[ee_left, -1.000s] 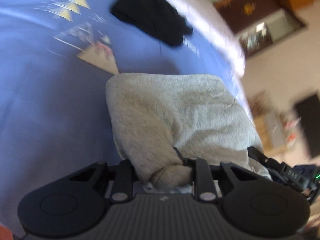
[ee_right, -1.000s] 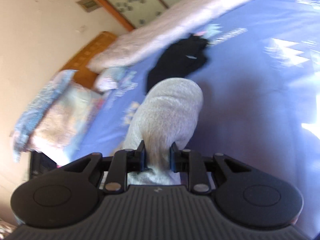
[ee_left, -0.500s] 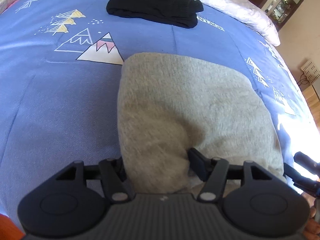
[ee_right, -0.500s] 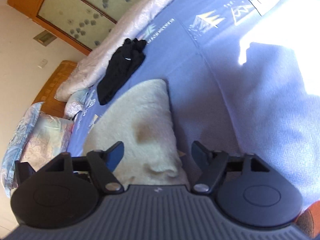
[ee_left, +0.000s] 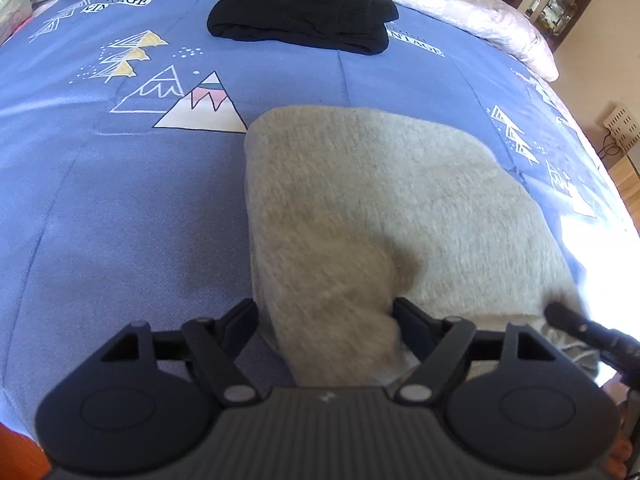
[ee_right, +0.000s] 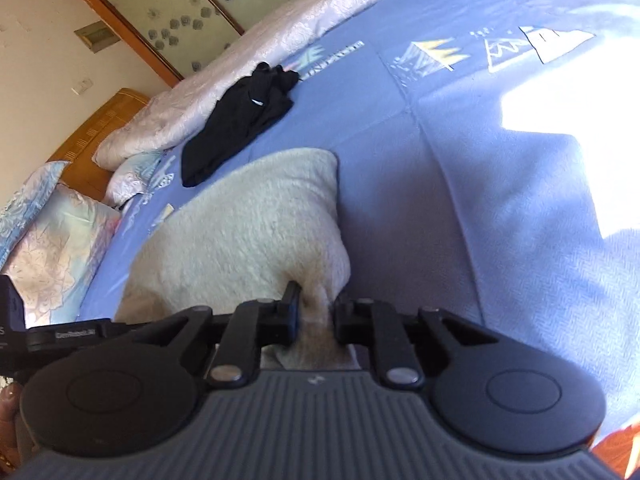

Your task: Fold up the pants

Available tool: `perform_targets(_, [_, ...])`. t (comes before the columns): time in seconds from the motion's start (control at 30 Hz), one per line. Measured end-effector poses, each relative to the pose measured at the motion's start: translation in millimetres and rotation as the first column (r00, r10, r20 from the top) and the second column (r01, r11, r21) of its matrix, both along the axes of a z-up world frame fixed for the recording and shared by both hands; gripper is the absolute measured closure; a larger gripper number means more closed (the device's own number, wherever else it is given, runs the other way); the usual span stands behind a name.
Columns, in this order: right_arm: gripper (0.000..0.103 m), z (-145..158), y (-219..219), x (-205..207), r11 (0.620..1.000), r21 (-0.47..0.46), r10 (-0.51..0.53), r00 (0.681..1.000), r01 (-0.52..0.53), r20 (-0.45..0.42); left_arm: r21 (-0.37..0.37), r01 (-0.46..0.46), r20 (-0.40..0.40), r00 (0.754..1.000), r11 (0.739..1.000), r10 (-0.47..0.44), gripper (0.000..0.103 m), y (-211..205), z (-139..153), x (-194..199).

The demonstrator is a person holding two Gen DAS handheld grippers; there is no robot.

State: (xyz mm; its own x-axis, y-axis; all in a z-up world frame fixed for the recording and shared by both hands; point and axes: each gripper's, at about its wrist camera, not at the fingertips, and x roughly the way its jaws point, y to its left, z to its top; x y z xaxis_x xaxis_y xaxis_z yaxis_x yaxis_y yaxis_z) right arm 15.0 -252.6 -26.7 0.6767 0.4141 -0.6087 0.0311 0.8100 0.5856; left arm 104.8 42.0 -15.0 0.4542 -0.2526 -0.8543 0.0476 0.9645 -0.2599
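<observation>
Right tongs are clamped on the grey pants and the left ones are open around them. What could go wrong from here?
1. The right tongs pinch only a small corner of the pants; a pull may drag the stack across the bedspread and undo it.
2. The open left tongs straddle a bulging fold; closing there may bunch it.

Home bedroom: quilted bed point(ee_left: 100, 208), pillows point(ee_right: 52, 248), wooden headboard point(ee_right: 100, 128).
</observation>
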Motion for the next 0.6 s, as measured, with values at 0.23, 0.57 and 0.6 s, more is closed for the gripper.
perform_targets(0.23, [0.076, -15, -9, -3, 0.997, 0.078, -0.024, 1.000, 0.024, -0.001, -0.009, -0.007, -0.001, 1.000, 1.000, 0.007, 0.015, 6, -9, -3])
perform_targets(0.57, [0.050, 22, 5, -29, 0.988, -0.124, -0.075, 0.991, 0.088, 0.107, -0.156, -0.064, 0.038, 0.997, 0.986, 0.071, 0.022, 58, 4, -32])
perform_targets(0.6, [0.050, 27, 6, -30, 0.985, -0.147, -0.071, 0.989, 0.090, 0.130, -0.167, -0.066, 0.052, 0.996, 0.984, 0.076, 0.023, 61, 9, -32])
